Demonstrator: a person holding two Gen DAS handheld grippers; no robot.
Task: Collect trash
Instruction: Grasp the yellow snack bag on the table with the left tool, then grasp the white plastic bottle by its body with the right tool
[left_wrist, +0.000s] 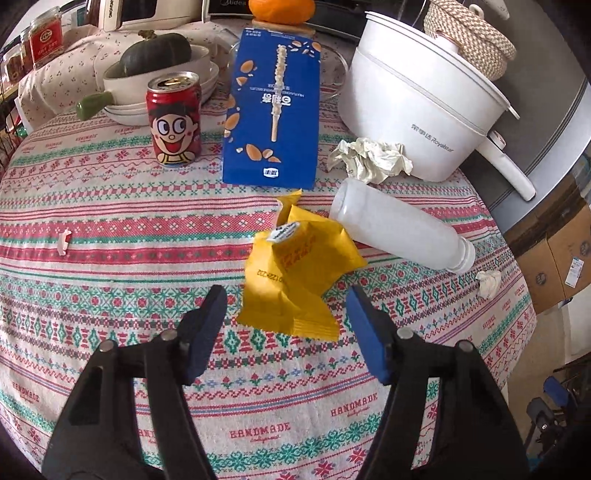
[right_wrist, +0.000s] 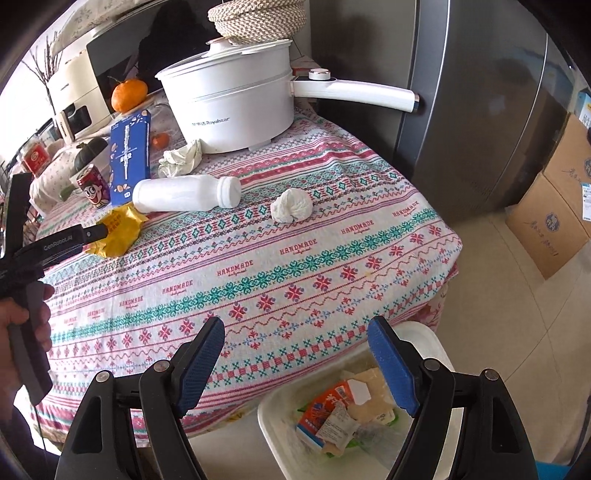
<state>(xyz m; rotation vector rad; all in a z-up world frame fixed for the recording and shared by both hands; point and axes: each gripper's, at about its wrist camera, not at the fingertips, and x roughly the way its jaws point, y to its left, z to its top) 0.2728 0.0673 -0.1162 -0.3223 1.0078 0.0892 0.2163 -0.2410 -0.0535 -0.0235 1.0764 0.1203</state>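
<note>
A crumpled yellow snack wrapper (left_wrist: 295, 273) lies on the patterned tablecloth (left_wrist: 110, 295), just ahead of my open, empty left gripper (left_wrist: 286, 295); its near edge sits between the fingertips. A white plastic bottle (left_wrist: 399, 229) lies on its side to the right. Crumpled paper (left_wrist: 369, 158), a small tissue ball (left_wrist: 487, 282) and a paper scrap (left_wrist: 64, 242) also lie on the cloth. My right gripper (right_wrist: 295, 332) is open and empty over the table's front edge, above a white trash bin (right_wrist: 280, 417) holding wrappers. The right wrist view also shows the wrapper (right_wrist: 118, 230), bottle (right_wrist: 184, 192) and tissue ball (right_wrist: 291, 205).
A red drink can (left_wrist: 173, 118), a blue snack box (left_wrist: 273, 110), a white electric pot (left_wrist: 417, 110), stacked bowls with a squash (left_wrist: 159, 62) and an orange (left_wrist: 280, 9) stand at the back. A fridge (right_wrist: 461, 110) and cardboard boxes (right_wrist: 554, 206) stand right of the table.
</note>
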